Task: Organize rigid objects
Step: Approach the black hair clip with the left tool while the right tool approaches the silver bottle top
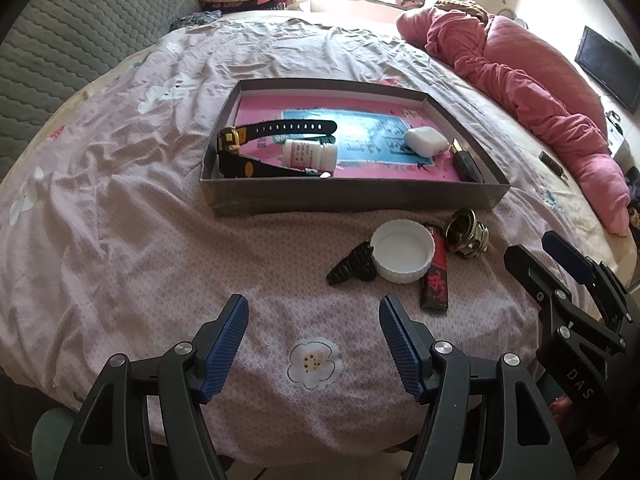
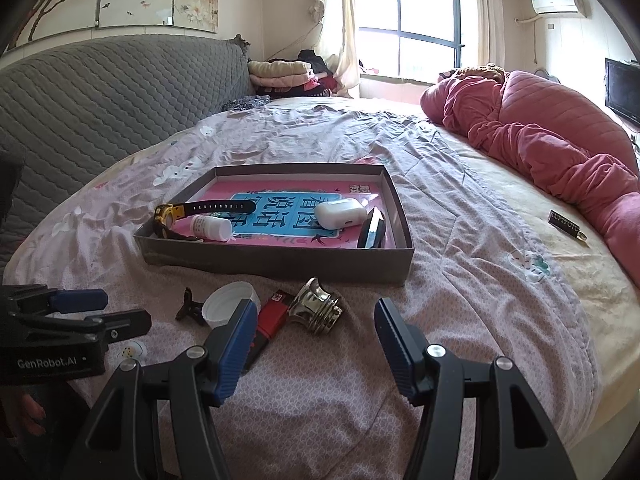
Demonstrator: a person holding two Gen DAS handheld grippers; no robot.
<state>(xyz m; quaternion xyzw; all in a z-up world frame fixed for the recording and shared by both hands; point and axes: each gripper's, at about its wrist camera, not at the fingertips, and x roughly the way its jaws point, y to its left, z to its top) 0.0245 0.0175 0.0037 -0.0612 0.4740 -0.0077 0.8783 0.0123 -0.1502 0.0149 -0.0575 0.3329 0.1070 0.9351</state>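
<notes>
A shallow grey box (image 1: 352, 196) (image 2: 280, 258) lies on the bed. It holds a black and yellow watch (image 1: 240, 148) (image 2: 172, 216), a white pill bottle (image 1: 310, 155) (image 2: 212, 227), a white earbud case (image 1: 426, 141) (image 2: 340, 213) and a dark flat object (image 1: 466, 164) (image 2: 374, 232). In front of it lie a black hair clip (image 1: 352, 266) (image 2: 190, 310), a white lid (image 1: 402, 250) (image 2: 228, 304), a red and black lighter (image 1: 436, 276) (image 2: 272, 318) and a metal knob (image 1: 468, 234) (image 2: 318, 306). My left gripper (image 1: 314, 316) is open and empty, short of the hair clip. My right gripper (image 2: 316, 320) is open and empty, just short of the knob.
A pink quilt (image 1: 520, 80) (image 2: 560, 148) lies bunched along the right side of the bed. A small dark object (image 1: 554, 164) (image 2: 566, 224) lies near it. A grey quilted headboard (image 2: 100, 92) stands at the left, with folded clothes (image 2: 280, 74) beyond.
</notes>
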